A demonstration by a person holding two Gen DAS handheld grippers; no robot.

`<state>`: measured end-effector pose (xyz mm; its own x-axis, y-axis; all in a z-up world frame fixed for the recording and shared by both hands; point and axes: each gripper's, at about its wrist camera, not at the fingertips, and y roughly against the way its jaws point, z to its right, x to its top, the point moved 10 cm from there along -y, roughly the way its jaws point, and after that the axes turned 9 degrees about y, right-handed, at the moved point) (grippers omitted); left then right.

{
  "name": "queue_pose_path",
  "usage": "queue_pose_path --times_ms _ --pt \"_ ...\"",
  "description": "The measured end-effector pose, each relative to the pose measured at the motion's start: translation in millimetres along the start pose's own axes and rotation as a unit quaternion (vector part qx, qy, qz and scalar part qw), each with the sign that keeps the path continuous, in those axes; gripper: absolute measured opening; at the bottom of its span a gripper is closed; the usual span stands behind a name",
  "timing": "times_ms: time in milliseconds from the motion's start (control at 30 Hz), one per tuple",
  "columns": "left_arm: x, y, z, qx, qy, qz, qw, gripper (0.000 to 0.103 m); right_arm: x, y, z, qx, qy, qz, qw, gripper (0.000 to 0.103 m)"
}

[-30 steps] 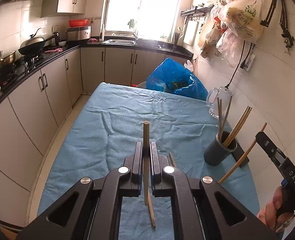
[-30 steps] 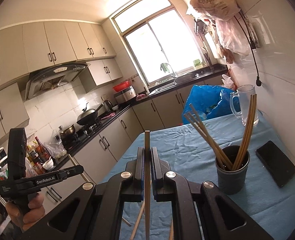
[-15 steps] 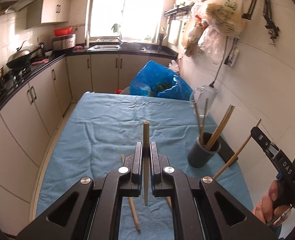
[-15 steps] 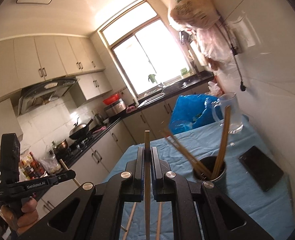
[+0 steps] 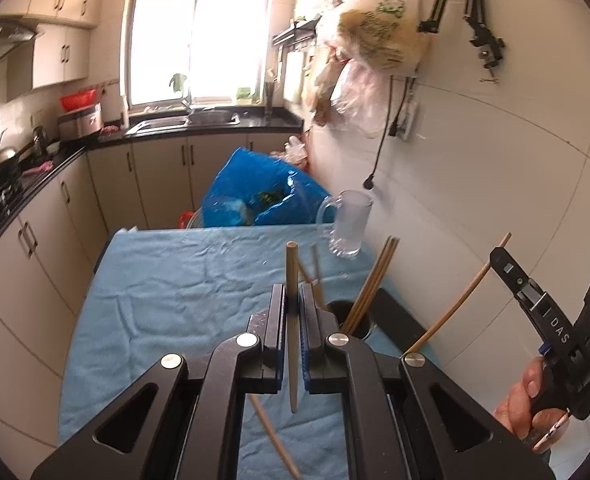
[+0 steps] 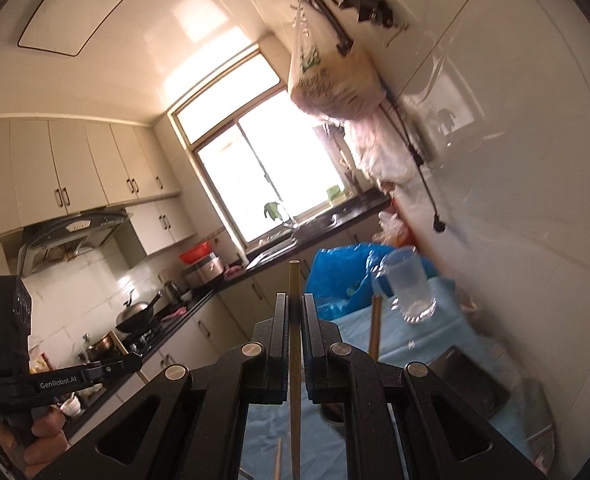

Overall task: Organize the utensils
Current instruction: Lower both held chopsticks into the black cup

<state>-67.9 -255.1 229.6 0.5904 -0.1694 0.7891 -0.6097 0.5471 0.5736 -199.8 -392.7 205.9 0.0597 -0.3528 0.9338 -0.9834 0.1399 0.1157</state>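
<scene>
While both claws hang above a table draped in a blue cloth [image 5: 167,288], each one pinches a single wooden chopstick. The left gripper [image 5: 293,300] has its jaws pressed against an upright chopstick [image 5: 292,320] that rises past the fingertips and reaches down below them. Just ahead and to the right of this claw stands a dark utensil cup [image 5: 355,320] with several chopsticks [image 5: 371,284] leaning in it, and a flat black object [image 5: 399,316] lies just beyond the cup. Farther ahead sits a clear glass mug [image 5: 347,224], with a blue plastic bag [image 5: 263,196] behind it. Beneath the left claw a loose chopstick [image 5: 275,440] lies on the cloth. The right gripper [image 6: 293,308], tilted and partly blurred in its own view, clamps a second chopstick [image 6: 294,360] the same way; from the left view it appears far right, its stick [image 5: 455,308] slanting down toward the cup.
</scene>
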Motion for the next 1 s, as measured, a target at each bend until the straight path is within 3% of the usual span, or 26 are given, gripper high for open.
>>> queue_pose_path --times_ms 333,600,833,1000 --pt "34.3 -19.0 61.7 -0.027 -0.025 0.014 0.9992 0.006 32.0 -6.9 33.7 -0.024 -0.012 0.025 0.999 0.006" --pt "52.8 -54.7 79.1 -0.031 -0.012 0.03 0.999 0.006 52.7 -28.7 50.2 -0.068 0.004 0.058 0.996 0.006" --pt "32.1 -110.8 61.1 -0.011 0.012 -0.003 0.9999 0.006 27.0 -65.4 65.6 -0.085 0.016 0.024 0.996 0.006" --pt "23.0 -123.6 46.2 -0.012 0.029 -0.019 0.9993 0.006 -1.1 -87.8 72.1 -0.08 0.013 -0.018 0.997 0.008"
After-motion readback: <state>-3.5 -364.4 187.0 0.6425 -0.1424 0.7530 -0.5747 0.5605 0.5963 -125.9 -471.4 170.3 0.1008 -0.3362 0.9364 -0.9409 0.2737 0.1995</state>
